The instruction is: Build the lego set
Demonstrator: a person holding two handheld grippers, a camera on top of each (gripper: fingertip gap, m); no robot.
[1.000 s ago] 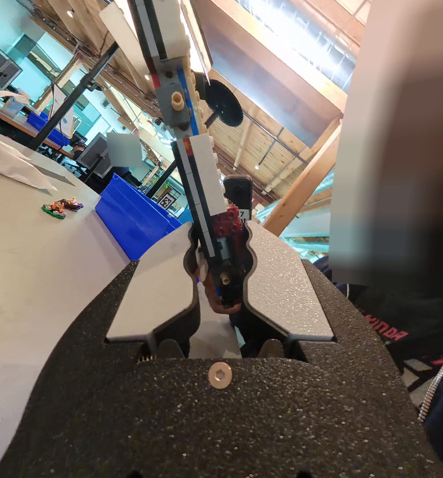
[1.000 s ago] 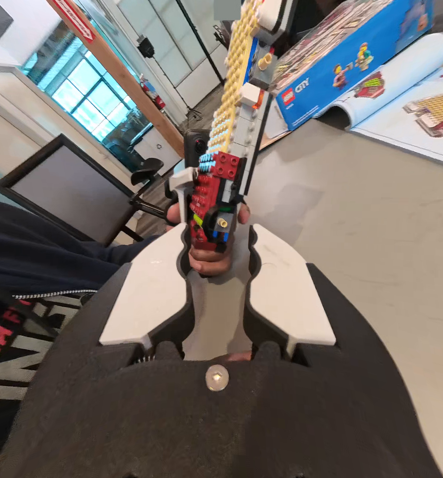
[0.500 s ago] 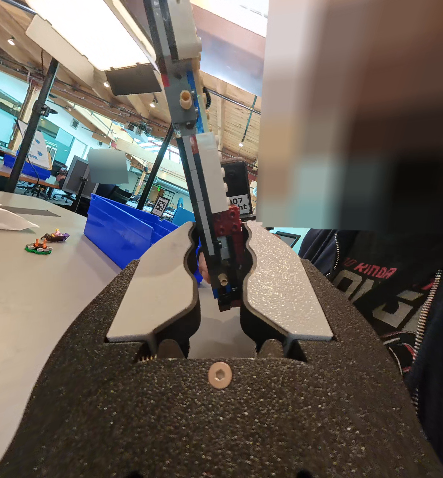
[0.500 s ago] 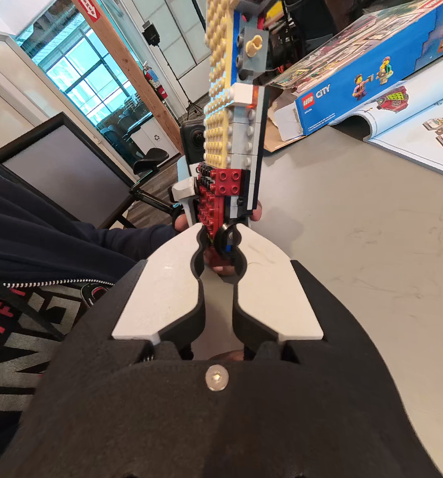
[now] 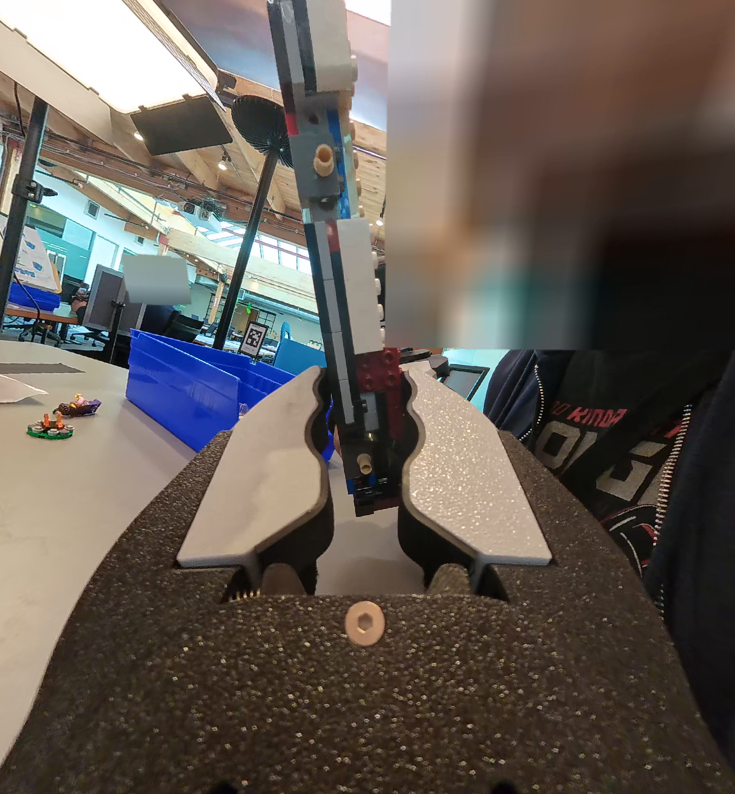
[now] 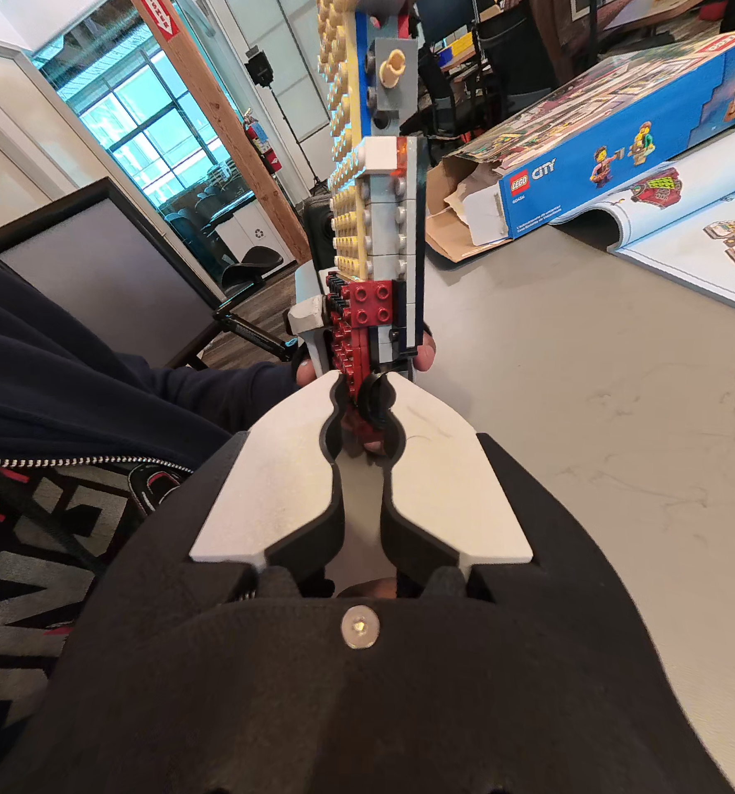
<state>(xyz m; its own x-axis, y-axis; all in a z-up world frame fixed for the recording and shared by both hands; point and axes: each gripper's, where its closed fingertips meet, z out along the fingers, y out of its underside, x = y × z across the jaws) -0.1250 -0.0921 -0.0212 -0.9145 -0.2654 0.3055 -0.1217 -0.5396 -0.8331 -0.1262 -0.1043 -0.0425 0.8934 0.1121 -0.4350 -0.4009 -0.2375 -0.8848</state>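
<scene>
Brick model [image 5: 348, 300]: tall slab, centre frame, upright; white, grey, black, dark-red, blue; tan studded plate. Left gripper [image 5: 363, 412] clamps lower end. Right gripper [image 6: 363, 399] nearly closed on black wheel [image 6: 374, 404].

**Readable stuff in these shots: lots of print, not copying any of it out**

Right wrist view has the most. There's a long blue toy box [image 6: 615, 142] lying on the table with a brand logo, a number and small print on its side. An open instruction booklet [image 6: 701, 240] sits just beside it, and a red sign [image 6: 159, 17] is up on the wooden post [image 6: 228, 129].

In the left wrist view, a black-and-white square-code card [image 5: 256, 337] stands behind the blue bin [image 5: 185, 399]. A white board [image 5: 35, 262] with blue print is far left. The person's dark shirt [image 5: 589, 434] has red and grey lettering, partly hidden.
</scene>
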